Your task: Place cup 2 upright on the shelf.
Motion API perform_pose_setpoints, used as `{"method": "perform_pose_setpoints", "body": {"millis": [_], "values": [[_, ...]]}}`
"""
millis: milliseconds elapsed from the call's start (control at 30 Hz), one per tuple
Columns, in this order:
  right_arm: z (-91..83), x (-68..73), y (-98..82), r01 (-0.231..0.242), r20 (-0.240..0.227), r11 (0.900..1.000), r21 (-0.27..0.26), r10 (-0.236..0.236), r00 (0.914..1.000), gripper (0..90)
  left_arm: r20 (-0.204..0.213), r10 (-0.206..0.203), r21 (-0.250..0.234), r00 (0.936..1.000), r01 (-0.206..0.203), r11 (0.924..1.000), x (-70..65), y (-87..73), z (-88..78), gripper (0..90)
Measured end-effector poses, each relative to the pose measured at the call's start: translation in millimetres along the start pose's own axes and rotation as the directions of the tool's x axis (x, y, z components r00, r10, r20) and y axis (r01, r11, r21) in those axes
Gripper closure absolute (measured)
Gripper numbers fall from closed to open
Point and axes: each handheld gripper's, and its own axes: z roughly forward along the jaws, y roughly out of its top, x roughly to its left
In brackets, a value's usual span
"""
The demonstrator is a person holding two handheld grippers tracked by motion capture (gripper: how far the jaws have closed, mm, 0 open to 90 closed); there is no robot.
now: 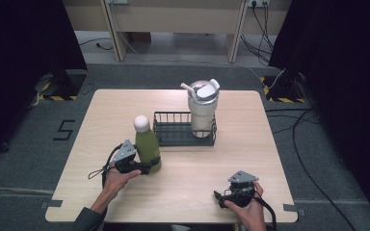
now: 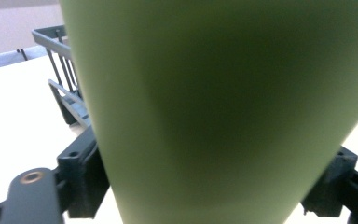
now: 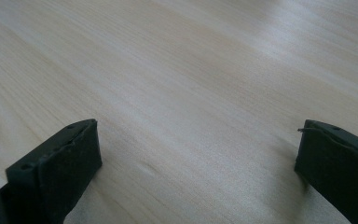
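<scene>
— So where does the work stand?

— Left of centre in the high view, the left gripper [image 1: 147, 167] is clenched around the lower body of the green bottle [image 1: 147, 144], which stands upright on the table [image 1: 197, 183] just beside the left end of the wire basket [image 1: 173, 139]. In the left gripper view a jaw presses each side of the bottle [image 2: 223, 107].

— And the other one?

— The right gripper [image 1: 220, 197] rests low at the lower right, jaws spread wide over bare wood.

— How should the lift go?

— I'd keep the bottle vertical, since the grip sits low and the top could tip, raise it clear of the basket rim, then set it into the empty left half.

— Count?

— One green bottle, one basket, one white tumbler [image 1: 202, 108] with a straw in the basket's right end, two grippers.
</scene>
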Motion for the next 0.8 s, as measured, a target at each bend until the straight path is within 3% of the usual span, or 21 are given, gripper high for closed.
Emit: {"method": "perform_pose_setpoints", "body": {"millis": [533, 800], "values": [[0.0, 0.2, 0.1, -0.004, 0.000, 1.000, 0.001, 0.004, 1.0000, 0.4, -0.008, 0.027, -0.027, 0.9996, -0.027, 0.9993, -1.3, 0.2, 1.0, 20.5], [0.1, 0.1, 0.2, -0.004, -0.001, 1.000, 0.001, 0.004, 1.0000, 0.4, 0.030, 0.017, -0.062, 0.9994, -0.015, 0.9980, -2.6, 17.4, -5.3, 20.5]]}}
